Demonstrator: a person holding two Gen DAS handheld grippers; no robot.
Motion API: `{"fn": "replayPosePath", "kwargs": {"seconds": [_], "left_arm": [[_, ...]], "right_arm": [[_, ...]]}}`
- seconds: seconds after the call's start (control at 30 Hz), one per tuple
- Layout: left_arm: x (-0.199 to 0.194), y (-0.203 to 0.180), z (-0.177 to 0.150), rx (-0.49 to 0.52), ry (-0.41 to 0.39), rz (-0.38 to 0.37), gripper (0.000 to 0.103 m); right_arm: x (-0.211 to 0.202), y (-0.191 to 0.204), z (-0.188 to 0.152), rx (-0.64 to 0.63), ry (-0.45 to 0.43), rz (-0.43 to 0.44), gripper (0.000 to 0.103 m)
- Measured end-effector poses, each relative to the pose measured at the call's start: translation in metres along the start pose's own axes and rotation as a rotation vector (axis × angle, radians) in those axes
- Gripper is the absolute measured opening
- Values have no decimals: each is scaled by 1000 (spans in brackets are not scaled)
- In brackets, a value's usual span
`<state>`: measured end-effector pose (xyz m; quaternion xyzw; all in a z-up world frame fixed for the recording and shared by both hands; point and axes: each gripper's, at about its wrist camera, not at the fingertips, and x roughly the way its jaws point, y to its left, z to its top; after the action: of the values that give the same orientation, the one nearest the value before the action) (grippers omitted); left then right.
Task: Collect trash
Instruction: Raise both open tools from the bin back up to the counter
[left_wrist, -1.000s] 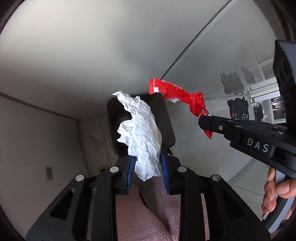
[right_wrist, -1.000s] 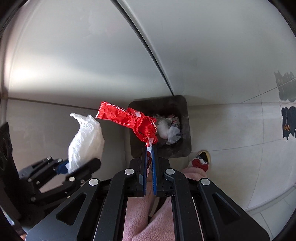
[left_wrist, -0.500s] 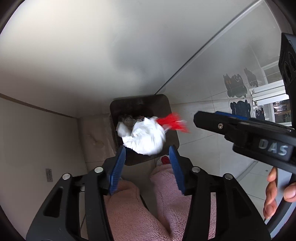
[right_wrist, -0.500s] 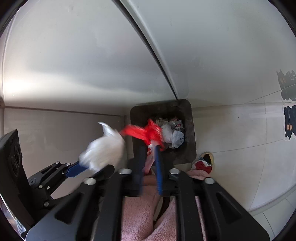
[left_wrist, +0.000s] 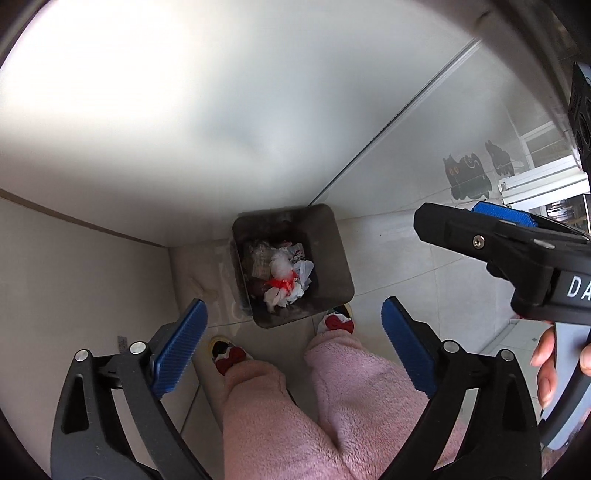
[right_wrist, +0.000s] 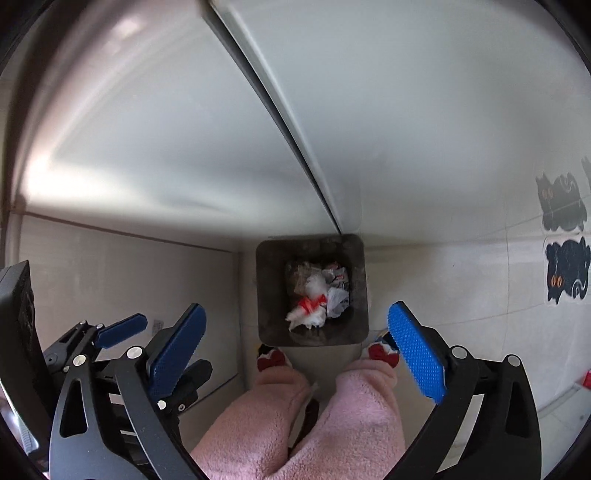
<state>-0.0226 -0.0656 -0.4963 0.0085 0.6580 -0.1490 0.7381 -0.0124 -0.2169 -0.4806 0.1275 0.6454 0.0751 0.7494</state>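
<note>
Both claws opening, nothing btwn pads: left claw (left_wrist: 291, 354), right claw (right_wrist: 295, 350). Below them: dark bin (left_wrist: 340, 266) w/ white tissue (left_wrist: 282, 264) + red wrapper (left_wrist: 280, 283) inside.

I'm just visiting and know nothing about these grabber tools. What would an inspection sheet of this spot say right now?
Surface: pale floor tiles.
Job's things: red wrapper and white crumpled tissue lie in the dark bin.
Clutter: other scraps in the bin.
Grippers: left gripper and right gripper opening, nothing between the fingers.
Cables: nothing seen.
Surroundings: white wall, cat stickers, pink fleece trousers, red-bow slippers.
</note>
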Motion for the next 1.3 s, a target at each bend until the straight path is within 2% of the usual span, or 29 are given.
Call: {"fn": "replayPosePath", "kwargs": {"seconds": [0.1, 0.4, 0.53, 0.63, 0.73, 0.87, 0.97, 1.13, 1.3], "left_arm": [[-27, -3, 1, 14, -46, -2, 95], [-135, -11, 11, 24, -209, 51, 95], [-185, -15, 15, 15, -283, 102, 95], [-220, -11, 18, -9, -328, 78, 95], [-249, -7, 22, -30, -376, 49, 95], [-292, -12, 25, -6, -452, 41, 95], [-321, -13, 33, -8, -489, 3, 95], [-365, -15, 39, -3, -581, 71, 95], [-401, -18, 42, 3, -644, 123, 95]], "right_arm": [[-23, 4, 0, -20, -28, -8, 99], [-117, 13, -1, -48, -117, -2, 100], [-160, 23, 3, -91, -150, -69, 100], [-188, 30, 5, -111, -193, -87, 100], [-213, 35, 9, -115, -230, -62, 100], [-253, 47, 16, -123, -311, -48, 100], [-282, 57, 20, -135, -367, -31, 100], [-330, 70, 25, -167, -485, -33, 100], [-368, 75, 34, -153, -546, -90, 100]]}}
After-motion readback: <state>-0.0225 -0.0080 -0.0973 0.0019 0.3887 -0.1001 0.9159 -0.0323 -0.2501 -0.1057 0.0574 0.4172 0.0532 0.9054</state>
